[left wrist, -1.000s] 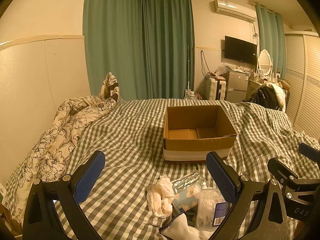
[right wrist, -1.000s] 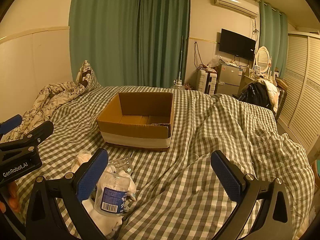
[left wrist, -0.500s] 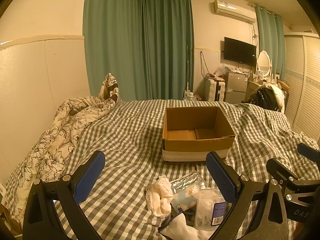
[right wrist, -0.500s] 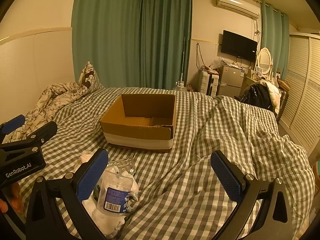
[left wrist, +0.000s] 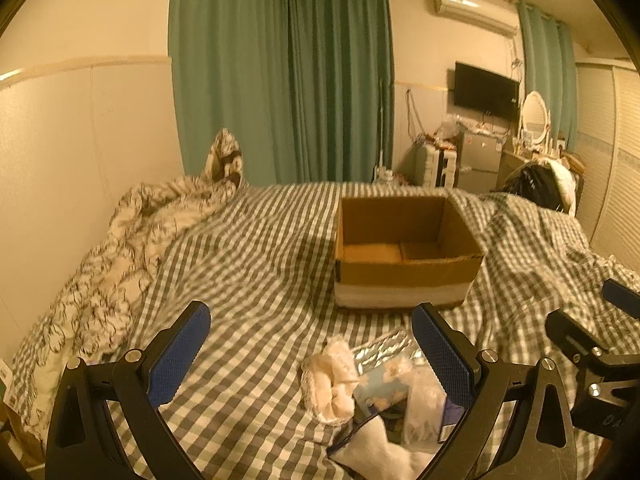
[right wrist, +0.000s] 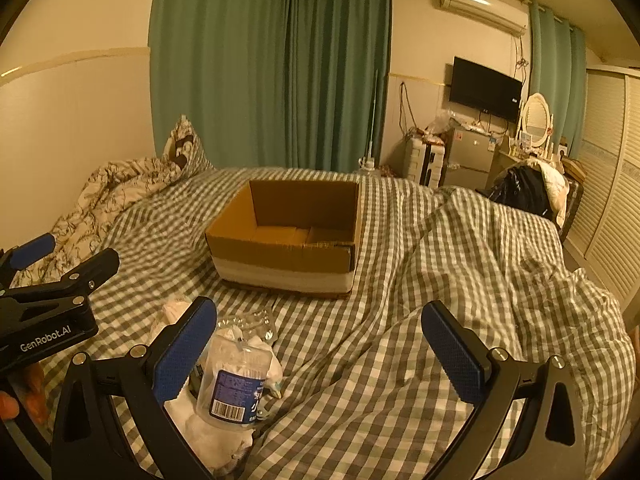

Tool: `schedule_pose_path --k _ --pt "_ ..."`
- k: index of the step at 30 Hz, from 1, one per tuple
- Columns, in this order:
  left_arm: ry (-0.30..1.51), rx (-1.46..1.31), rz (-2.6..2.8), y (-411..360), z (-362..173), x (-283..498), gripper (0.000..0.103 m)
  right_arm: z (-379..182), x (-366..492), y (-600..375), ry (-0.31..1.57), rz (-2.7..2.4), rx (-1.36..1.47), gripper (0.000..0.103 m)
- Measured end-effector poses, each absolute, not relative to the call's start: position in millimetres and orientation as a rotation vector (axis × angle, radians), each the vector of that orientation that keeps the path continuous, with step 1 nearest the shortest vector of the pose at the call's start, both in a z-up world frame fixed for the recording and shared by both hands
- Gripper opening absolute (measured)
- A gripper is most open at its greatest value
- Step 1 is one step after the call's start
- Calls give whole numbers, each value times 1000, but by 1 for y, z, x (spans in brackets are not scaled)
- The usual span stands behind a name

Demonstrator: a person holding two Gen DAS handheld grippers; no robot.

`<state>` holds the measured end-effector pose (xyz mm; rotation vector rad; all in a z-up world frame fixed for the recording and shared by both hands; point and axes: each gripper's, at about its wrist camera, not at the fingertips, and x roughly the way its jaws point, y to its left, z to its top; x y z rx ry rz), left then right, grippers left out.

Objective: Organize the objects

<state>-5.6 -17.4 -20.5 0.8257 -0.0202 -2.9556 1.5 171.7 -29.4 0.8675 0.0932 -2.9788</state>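
An open, empty cardboard box (left wrist: pixel 404 268) stands on the checked bed; it also shows in the right wrist view (right wrist: pixel 288 256). A small pile lies in front of it: a white lace cloth (left wrist: pixel 332 380), a silver blister pack (left wrist: pixel 384 352), a pale blue tissue pack (left wrist: pixel 384 388), a clear cotton-swab bag (right wrist: pixel 236 380) and a white sock (left wrist: pixel 376 452). My left gripper (left wrist: pixel 312 356) is open and empty, hovering just left of the pile. My right gripper (right wrist: pixel 320 352) is open and empty, with the pile by its left finger.
A floral duvet (left wrist: pixel 120 248) is heaped along the left wall. The checked cover is rumpled into ridges on the right (right wrist: pixel 500 280). Green curtains, a TV, a fridge and a dresser stand beyond the bed's far end.
Both grippers have drifted slightly; the box and pile shift a little in view. Nothing was picked up or moved.
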Motion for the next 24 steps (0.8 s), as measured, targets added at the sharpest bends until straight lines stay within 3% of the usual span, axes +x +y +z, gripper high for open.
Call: schedule_pose_path --k 11,16,18,20,22,23,24 --pt "-103 1150 -2822 -17 -97 -44 102 -94 -31 164 60 -2806 1119 103" --pt "-120 1256 -2781 -19 -124 -76 92 -116 -38 145 99 -2707 1190 102" --pt "-89 1331 -2767 -22 -137 -89 76 -124 -41 138 114 -2679 1217 101" --pt "-94 1377 -2769 -21 -146 -94 70 -131 -46 131 130 -2651 1250 99" --pt "-75 1422 -2800 -20 -151 -95 50 -136 -48 126 125 -2622 1271 98" --pt "-56 1442 -2814 -20 -153 -95 32 -139 -50 124 124 -2606 1283 95" --pt "-25 1464 -2831 -22 -154 -94 25 -141 -51 121 127 -2589 1294 93"
